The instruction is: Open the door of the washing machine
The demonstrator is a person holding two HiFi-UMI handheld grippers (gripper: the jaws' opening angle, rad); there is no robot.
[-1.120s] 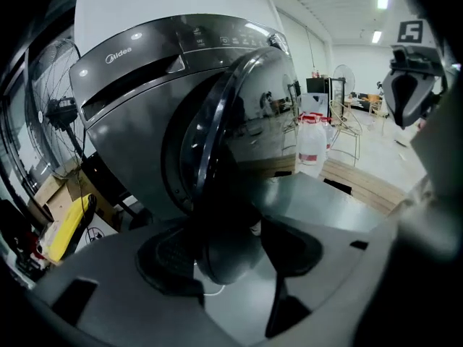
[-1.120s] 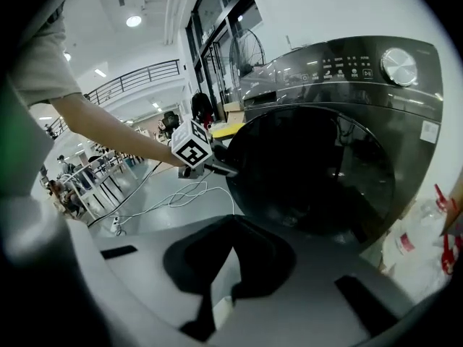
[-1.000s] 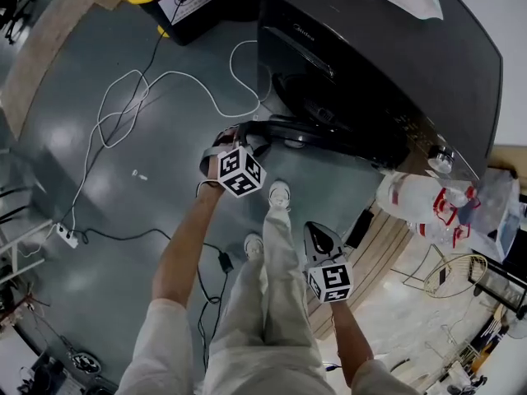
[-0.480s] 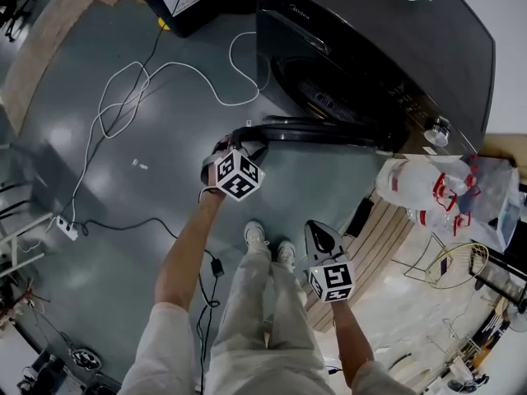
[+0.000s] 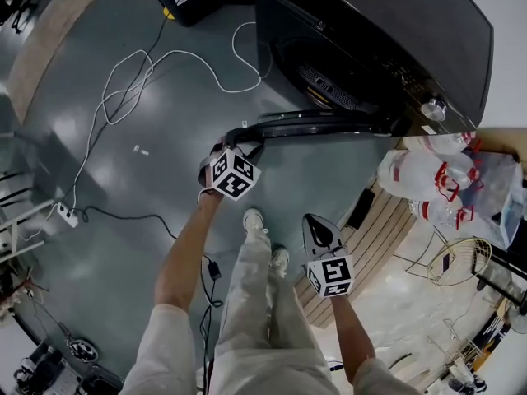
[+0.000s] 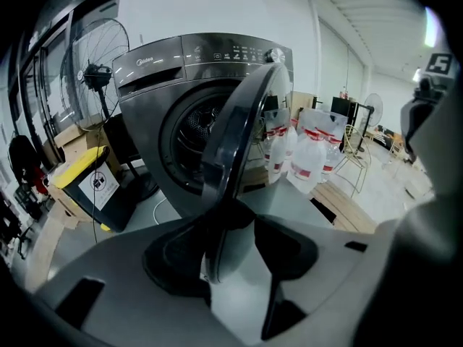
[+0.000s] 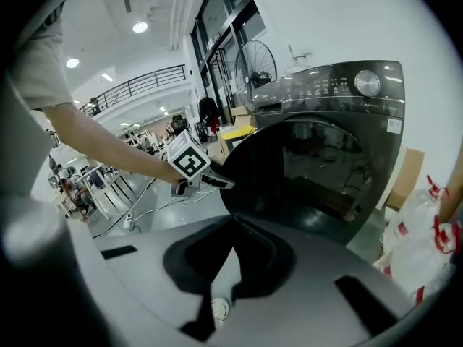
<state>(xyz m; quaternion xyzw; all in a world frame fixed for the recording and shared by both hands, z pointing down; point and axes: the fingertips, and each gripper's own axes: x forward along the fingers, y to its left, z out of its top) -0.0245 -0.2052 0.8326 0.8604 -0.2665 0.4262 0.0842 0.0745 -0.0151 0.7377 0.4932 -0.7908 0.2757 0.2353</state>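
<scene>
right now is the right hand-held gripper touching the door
Apart. The head view shows the right hand-held gripper beside the person's leg, with bare floor between it and the door.

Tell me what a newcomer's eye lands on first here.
The dark grey front-loading washing machine at the top, its round glass door swung open. The left gripper is at the door's free edge, the rim between jaws that have just been closing. A white cable loops over the grey floor on the left.
</scene>
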